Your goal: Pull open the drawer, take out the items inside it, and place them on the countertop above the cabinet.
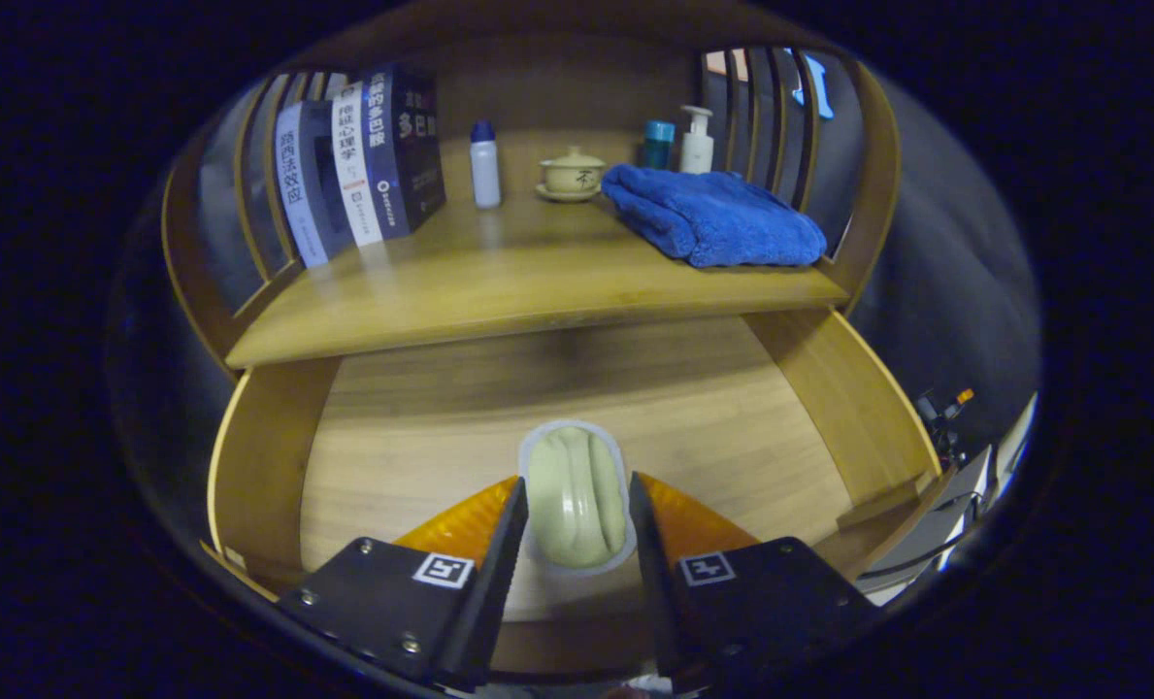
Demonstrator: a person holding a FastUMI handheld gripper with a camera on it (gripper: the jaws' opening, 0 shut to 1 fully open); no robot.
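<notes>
The wooden drawer [834,393] stands pulled open below the countertop [499,282]. A pale green rounded item in a white-rimmed clear packet [575,495] is over the drawer's floor, near its front. My gripper [577,479] has one finger on each side of the packet. Both fingers [504,544] touch its rim, so the gripper is shut on it. Whether the packet rests on the drawer floor or is lifted off it I cannot tell. The packet's near end is hidden between the fingers.
On the countertop stand several books [358,160] at the left, a white bottle [484,165], a lidded tea bowl [571,173], a folded blue towel [717,218], a teal-capped container [658,143] and a pump bottle [698,141]. Curved wooden rails [873,184] flank it.
</notes>
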